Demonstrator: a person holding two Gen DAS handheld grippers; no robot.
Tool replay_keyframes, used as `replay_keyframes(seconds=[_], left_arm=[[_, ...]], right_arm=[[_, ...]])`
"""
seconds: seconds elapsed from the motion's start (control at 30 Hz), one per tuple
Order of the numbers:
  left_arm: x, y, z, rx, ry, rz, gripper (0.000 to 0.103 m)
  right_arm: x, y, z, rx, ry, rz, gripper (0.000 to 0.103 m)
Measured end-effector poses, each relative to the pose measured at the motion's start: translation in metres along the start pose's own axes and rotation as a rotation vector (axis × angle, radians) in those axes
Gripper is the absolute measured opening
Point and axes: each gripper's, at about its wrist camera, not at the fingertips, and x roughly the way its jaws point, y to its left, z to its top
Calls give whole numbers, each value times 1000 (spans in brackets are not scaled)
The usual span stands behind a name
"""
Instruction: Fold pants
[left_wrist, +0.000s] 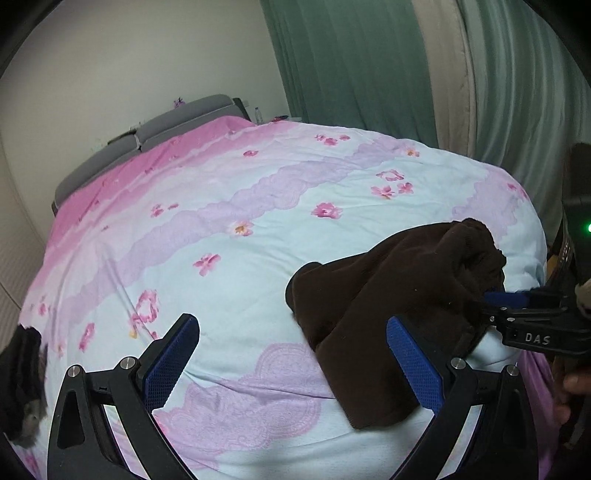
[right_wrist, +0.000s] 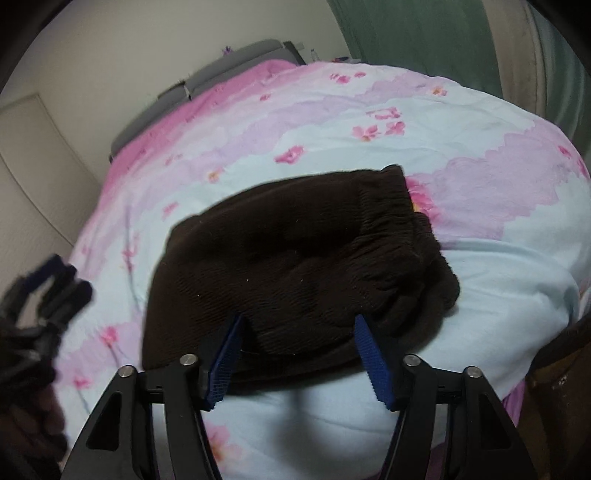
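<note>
Folded small, the dark brown pants (right_wrist: 295, 266) lie on the flowered bedspread (left_wrist: 229, 258) near its front edge. Both tools are spread wide, gripping nothing — right gripper (right_wrist: 297, 354) at the pants' near edge, left gripper (left_wrist: 291, 365) just beside them.

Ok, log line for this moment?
pants: folded bundle on bed | left gripper: open, empty | right gripper: open at bundle's near edge
</note>
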Motion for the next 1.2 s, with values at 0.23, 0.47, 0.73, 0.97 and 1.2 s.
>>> replay_keyframes(seconds=[0.23, 0.47, 0.73, 0.97, 1.2], left_arm=[[14, 5, 1, -38, 22, -37, 103], [45, -2, 10, -38, 45, -93, 103], [58, 5, 3, -87, 80, -93, 103], [24, 0, -47, -289, 107, -68, 103], [15, -17, -74, -466, 56, -10, 84]], right_arm=[[2, -18, -8, -27, 35, 34, 15], [6, -37, -30, 1, 92, 40, 14], [-1, -32, -21, -44, 74, 73, 31], [-50, -7, 27, -308, 31, 158, 51], [-22, 63, 124, -750, 83, 285, 57]])
